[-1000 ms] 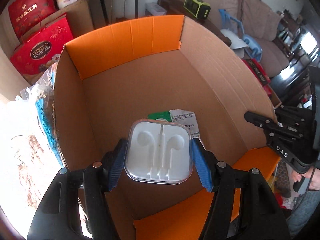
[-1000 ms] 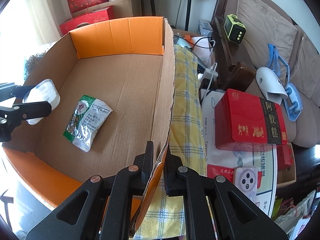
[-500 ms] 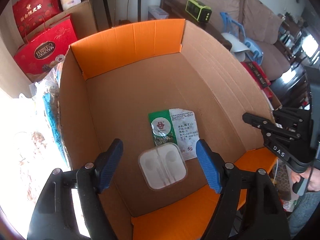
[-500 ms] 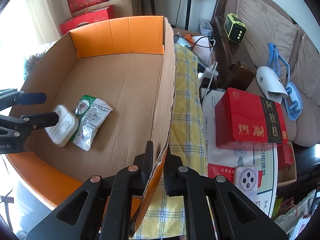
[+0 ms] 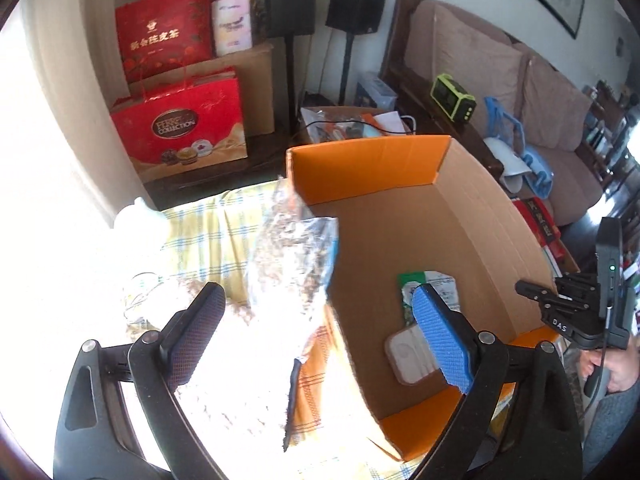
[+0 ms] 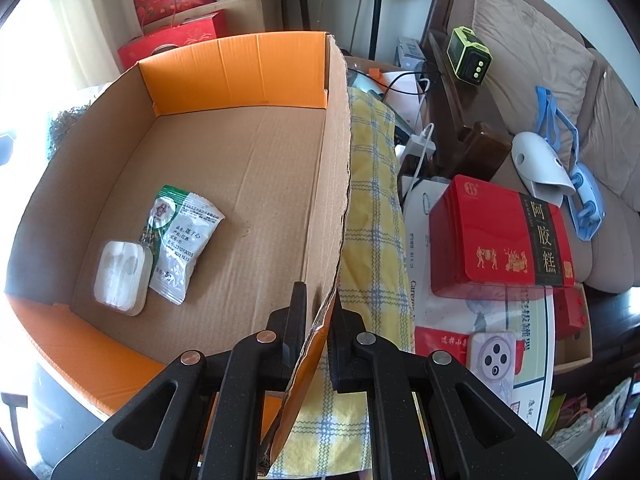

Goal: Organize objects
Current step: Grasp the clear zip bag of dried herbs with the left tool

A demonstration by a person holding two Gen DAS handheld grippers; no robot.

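Box [image 6: 248, 168] sits on the checked cloth [image 6: 372, 216], earbud case [image 6: 122, 276] flat on its floor, touching the green sachet [image 6: 182, 240]. Left hand-held gripper [image 5: 320, 334] hangs spread wide and empty over a crinkly bag [image 5: 292, 256] (glare washes out the rest). Right hand-held gripper [image 6: 318, 316] pinches the box's right wall.

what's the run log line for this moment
left tongs: open, outside box | right tongs: shut on box wall | case, packet: in box
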